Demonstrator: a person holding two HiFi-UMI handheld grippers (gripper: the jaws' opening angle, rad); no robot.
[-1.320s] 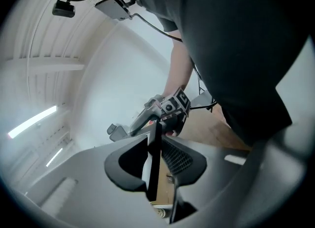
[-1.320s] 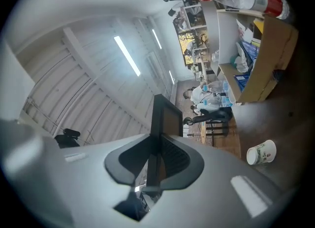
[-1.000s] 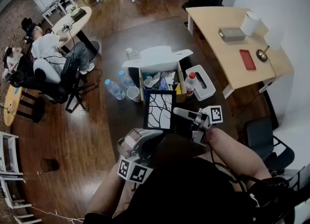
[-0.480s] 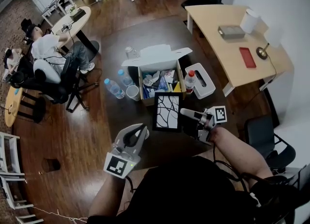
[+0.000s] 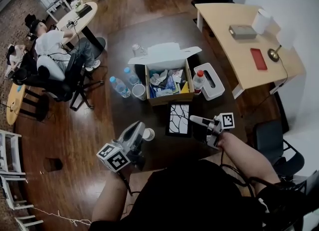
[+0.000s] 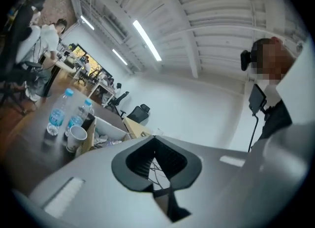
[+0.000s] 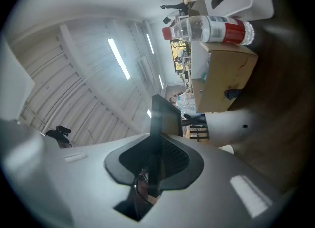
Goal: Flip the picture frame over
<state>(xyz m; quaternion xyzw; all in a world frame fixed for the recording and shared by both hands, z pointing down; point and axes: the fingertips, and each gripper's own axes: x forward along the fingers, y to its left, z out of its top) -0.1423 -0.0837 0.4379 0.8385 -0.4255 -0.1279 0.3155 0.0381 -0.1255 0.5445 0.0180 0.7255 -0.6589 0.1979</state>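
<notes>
The picture frame (image 5: 179,118) is black with a white print of dark branching lines. It hangs low over the dark table just in front of the cardboard box, print side facing me. My right gripper (image 5: 193,120) is shut on its right edge. In the right gripper view the frame's dark edge (image 7: 165,114) runs straight out between the pads (image 7: 173,157). My left gripper (image 5: 137,127) is off to the frame's left, apart from it, shut and holding nothing. Its closed tips (image 6: 155,142) show in the left gripper view.
An open cardboard box (image 5: 170,100) full of odds and ends stands behind the frame. A white bin (image 5: 210,82) and a red-capped bottle (image 5: 198,81) are at its right; water bottles (image 5: 119,86) and a paper cup (image 5: 139,91) at its left. Another cup (image 5: 148,134) stands by my left gripper.
The left gripper has drawn away from the frame to the left, rolled over and shut. The right gripper has brought the frame down and to the right.
</notes>
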